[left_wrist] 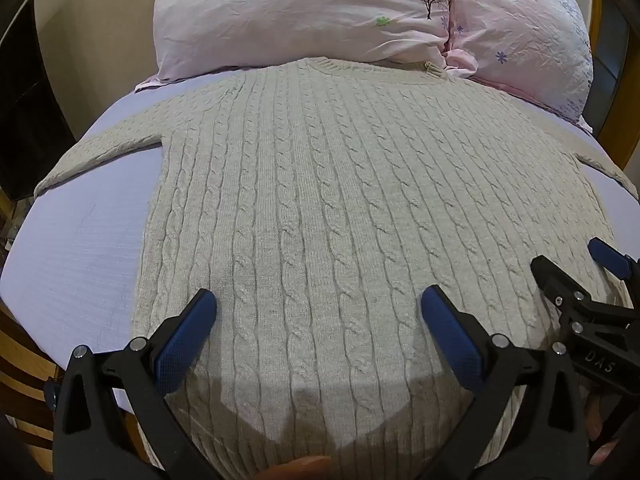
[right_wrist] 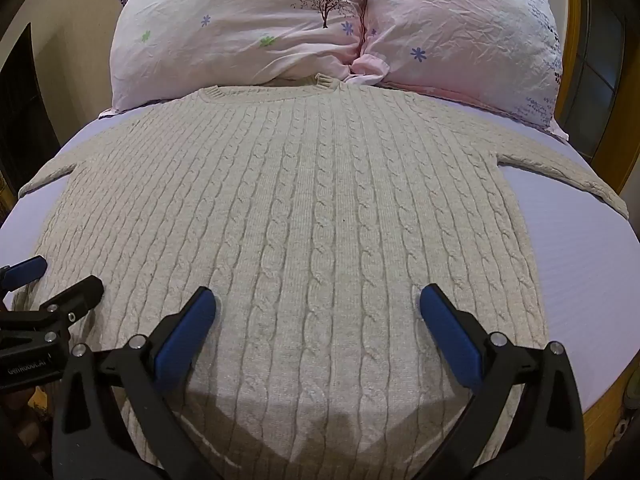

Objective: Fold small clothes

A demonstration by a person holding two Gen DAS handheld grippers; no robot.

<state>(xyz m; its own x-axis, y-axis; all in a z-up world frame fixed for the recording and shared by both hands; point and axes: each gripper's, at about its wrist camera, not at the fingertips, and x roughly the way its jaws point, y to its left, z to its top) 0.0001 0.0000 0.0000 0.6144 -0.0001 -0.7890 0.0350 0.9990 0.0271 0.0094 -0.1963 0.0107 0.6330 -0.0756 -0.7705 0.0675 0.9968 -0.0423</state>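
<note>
- Cable-knit sweater (left_wrist: 320,200) spread flat on lavender bedsheet (left_wrist: 80,248), face up, no fold yet visible.
- Long axis running straight away from both cameras: hem at near edge under the grippers, ribbed collar (left_wrist: 320,65) at far end, touching the two pink pillows (left_wrist: 300,12).
- Cable ribs parallel to that axis, handy as a fold guide.
- Sleeves out sideways, across the axis: left sleeve (left_wrist: 100,156) toward left bed edge, right sleeve (right_wrist: 568,178) toward right edge, both angled slightly nearward at the cuffs.
- Left gripper (left_wrist: 320,316) over near-left part of body panel, fingers spread wide, nothing between blue pads (left_wrist: 188,340). Contact with knit not certain.
- Right gripper (right_wrist: 320,312) over near-right part, likewise spread wide and empty; also seen at right margin of left wrist view, so the two close side by side.
- Sweater directly ahead of and below both tools; each sleeve well apart, forward and outward.
- Left gripper nearer left sleeve and left side seam, right gripper nearer right sleeve.
- Judgement: task at its start; likely opening move a sleeve or side brought inward across the long axis, each by its own-side tool.
- Risk: loose knit bunching if pinched too shallow.
</note>
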